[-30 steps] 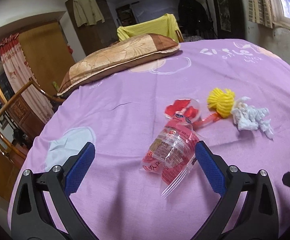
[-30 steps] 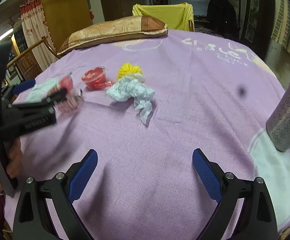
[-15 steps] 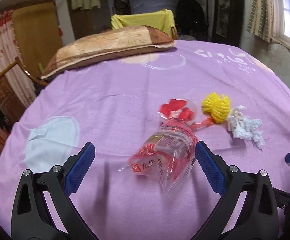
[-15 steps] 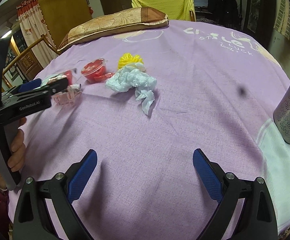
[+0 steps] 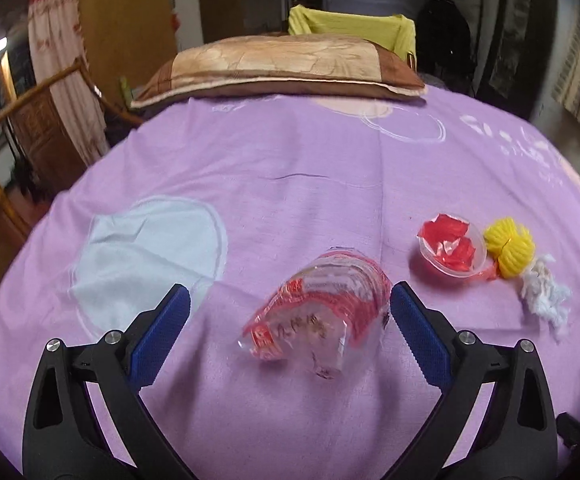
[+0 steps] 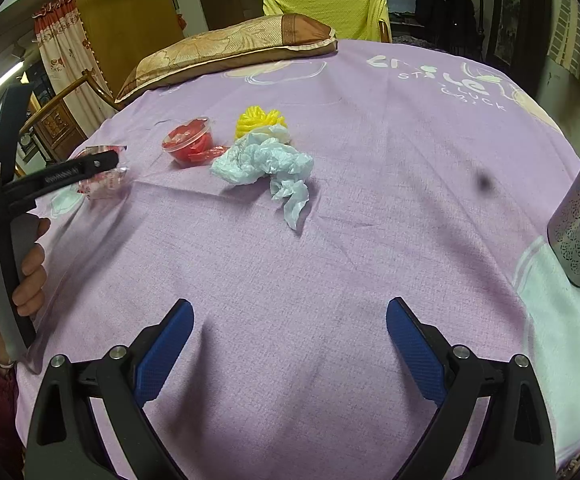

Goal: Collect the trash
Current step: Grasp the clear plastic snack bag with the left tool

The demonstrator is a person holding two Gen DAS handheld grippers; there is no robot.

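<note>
Purple-sheeted bed [image 6: 370, 200]: wrapper [image 5: 322, 316], cup [image 5: 450, 250], tissue [image 6: 266, 162].

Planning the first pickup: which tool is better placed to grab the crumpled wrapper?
Left. The wrapper sits between the open left tool; the open right tool has only bare sheet.

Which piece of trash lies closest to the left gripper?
The clear and red plastic wrapper, lying on the sheet between the open jaws of the left gripper. The red cup, yellow ball and white tissue sit farther right.
</note>
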